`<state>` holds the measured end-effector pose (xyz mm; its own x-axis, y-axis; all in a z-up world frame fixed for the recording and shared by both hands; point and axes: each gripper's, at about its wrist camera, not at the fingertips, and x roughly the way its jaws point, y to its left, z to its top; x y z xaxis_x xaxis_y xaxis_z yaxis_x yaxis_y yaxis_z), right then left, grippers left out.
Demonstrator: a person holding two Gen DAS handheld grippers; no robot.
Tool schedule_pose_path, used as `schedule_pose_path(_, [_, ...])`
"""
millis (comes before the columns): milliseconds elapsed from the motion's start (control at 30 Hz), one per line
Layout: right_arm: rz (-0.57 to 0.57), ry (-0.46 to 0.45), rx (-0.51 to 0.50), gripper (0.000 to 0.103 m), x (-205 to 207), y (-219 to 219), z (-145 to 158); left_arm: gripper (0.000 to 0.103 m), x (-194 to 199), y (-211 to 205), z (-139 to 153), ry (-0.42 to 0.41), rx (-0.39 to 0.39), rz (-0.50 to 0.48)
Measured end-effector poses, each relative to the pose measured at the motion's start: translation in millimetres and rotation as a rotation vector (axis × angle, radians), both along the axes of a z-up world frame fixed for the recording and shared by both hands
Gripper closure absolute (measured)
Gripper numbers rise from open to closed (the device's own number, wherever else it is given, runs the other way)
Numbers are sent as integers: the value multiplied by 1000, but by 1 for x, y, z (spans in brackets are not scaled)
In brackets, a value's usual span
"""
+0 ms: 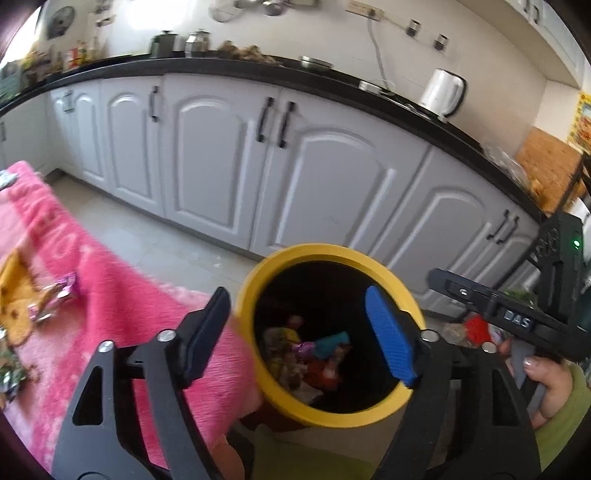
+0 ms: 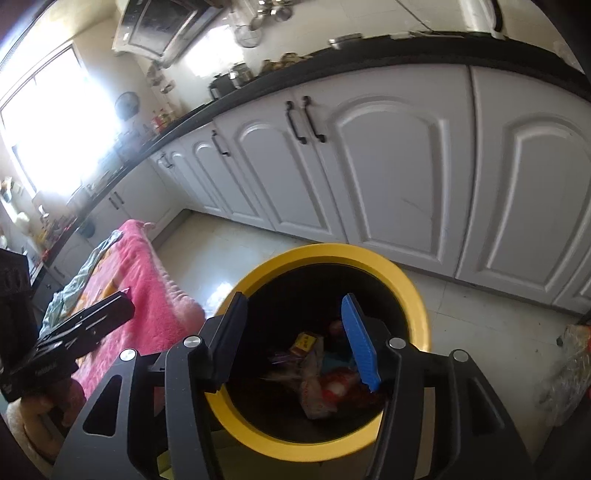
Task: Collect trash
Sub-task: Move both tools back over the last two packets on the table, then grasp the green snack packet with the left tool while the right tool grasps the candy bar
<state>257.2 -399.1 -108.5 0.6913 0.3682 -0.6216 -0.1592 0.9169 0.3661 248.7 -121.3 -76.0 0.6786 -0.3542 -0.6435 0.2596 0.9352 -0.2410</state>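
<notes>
Now both grippers are held over the yellow bin (image 1: 284, 400), which stands on the floor to the right of the pink blanket (image 1: 110, 295). The left gripper (image 1: 299, 332) and right gripper (image 2: 295, 332) are open, with nothing held. Wrappers (image 1: 314, 354) are seen inside the bin, and one shiny wrapper (image 1: 55, 295) lies on the blanket.

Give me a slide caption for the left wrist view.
Open left gripper over the yellow-rimmed bin of wrappers; more wrappers on the pink blanket.

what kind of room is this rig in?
A home kitchen, most likely: white cabinets run under a black countertop, an electric kettle stands on it, and a range hood hangs by the window.
</notes>
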Motion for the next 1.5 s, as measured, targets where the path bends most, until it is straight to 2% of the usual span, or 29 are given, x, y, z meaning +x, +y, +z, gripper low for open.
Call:
schedule_pose_path(67, [40, -16, -15, 50, 0, 15, 6, 27, -2, 18, 1, 3, -8, 43])
schedule_pose_path(167, [115, -43, -42, 43, 2, 44, 14, 23, -10, 53, 5, -14, 7, 131])
schedule_pose_path(467, [306, -94, -120, 42, 4, 133, 35, 18, -38, 149, 22, -60, -1, 335])
schedule_pose_path(700, [427, -130, -174, 40, 3, 201, 44, 17, -55, 206, 24, -58, -33, 449])
schedule_pose_path(933, [532, -123, -184, 39, 15, 266, 44, 17, -69, 246, 15, -31, -40, 531])
schedule_pose_path(1000, [572, -111, -202, 36, 19, 281, 39, 17, -70, 256, 9, -14, -44, 553])
schedule_pose_path(1200, [670, -97, -353, 35, 36, 333, 15, 17, -72, 282, -18, 78, -118, 600])
schedule_pose_path(1233, [694, -98, -375, 35, 40, 341, 10, 18, -72, 284, -22, 93, -134, 602])
schedule_pose_path(1400, [768, -77, -463, 35, 59, 365, -11, 34, -67, 286, -43, 159, -216, 573])
schedule_pose_path(1500, [807, -77, -523, 35, 69, 378, -21, 39, -61, 284, -52, 183, -241, 565])
